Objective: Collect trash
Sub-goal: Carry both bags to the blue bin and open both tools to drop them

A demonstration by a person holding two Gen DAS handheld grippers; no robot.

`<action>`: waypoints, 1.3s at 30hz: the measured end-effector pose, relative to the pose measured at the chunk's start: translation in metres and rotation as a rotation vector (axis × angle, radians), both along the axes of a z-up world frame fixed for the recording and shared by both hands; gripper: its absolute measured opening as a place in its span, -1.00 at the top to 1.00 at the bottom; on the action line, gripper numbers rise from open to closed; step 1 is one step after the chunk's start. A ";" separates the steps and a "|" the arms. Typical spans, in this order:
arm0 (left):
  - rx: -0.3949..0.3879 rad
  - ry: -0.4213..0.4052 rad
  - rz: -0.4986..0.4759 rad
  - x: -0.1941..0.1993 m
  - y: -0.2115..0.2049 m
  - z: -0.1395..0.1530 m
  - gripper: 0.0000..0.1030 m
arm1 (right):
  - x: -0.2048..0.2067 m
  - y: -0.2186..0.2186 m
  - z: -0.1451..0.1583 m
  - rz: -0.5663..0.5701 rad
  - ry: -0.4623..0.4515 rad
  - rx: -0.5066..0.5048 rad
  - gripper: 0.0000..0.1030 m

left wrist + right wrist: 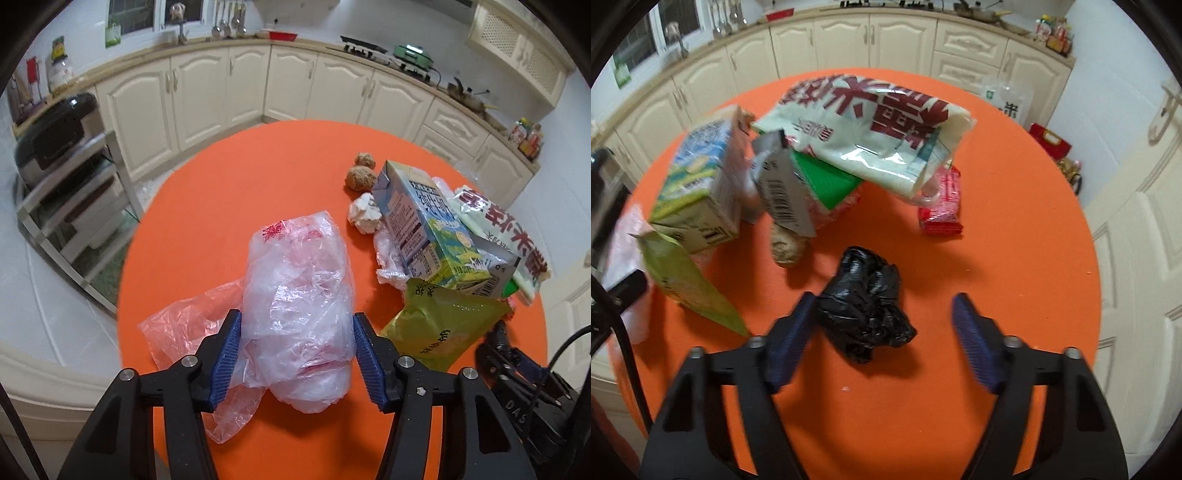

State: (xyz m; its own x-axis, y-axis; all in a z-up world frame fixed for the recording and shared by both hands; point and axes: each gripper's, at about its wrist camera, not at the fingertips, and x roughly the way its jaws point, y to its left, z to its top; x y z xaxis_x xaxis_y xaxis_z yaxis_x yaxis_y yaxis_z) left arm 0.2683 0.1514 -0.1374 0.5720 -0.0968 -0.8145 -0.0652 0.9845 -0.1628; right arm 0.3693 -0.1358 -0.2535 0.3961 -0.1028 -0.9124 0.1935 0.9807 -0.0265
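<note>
On the round orange surface (229,206) lies a heap of trash, and the milk carton (424,225) in the heap is the thing to find the rest by.

Left of the milk carton, close to the near edge, sits a crumpled clear plastic bag (299,295) with red print. The left tool (297,354) has one blue pad on each side of this bag, and both pads touch it, so the tool is gripping the bag.

Just left of the carton is a white paper ball (364,213). Behind that ball are two brown lumps (360,171). A yellow-green pouch (439,325) leans against the near end of the carton. A big white packet with red writing (871,129) rests on top of the heap to the right of the carton, with a green box (827,179) under it. A red wrapper (942,206) lies farther right.

In front of the carton, out on the bare orange, sits a crumpled black bag (868,306). The right tool (882,332) is around it. Its left pad touches the black bag, but its right pad stands apart with a gap, so this tool is open.
</note>
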 end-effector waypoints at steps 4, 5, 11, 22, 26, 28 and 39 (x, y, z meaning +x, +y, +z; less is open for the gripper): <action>0.018 -0.024 0.002 -0.002 -0.005 0.012 -0.04 | -0.006 -0.002 0.004 -0.006 -0.001 0.021 0.33; 0.021 -0.028 0.001 -0.003 -0.006 0.014 -0.04 | -0.009 -0.002 0.006 -0.005 -0.007 0.034 0.33; 0.035 -0.064 -0.018 -0.023 -0.019 0.025 -0.04 | -0.025 -0.011 0.022 -0.027 -0.056 0.054 0.35; 0.067 -0.178 -0.105 -0.074 -0.058 0.068 -0.04 | -0.071 -0.050 0.062 -0.132 -0.163 0.064 0.35; 0.062 -0.213 -0.176 -0.095 -0.083 0.077 -0.04 | -0.096 -0.071 0.077 -0.186 -0.208 0.065 0.35; 0.051 -0.228 -0.221 -0.106 -0.099 0.081 -0.04 | -0.109 -0.082 0.082 -0.212 -0.227 0.065 0.35; 0.006 -0.227 -0.524 -0.141 -0.206 0.084 -0.04 | -0.178 -0.157 0.094 -0.445 -0.269 0.036 0.35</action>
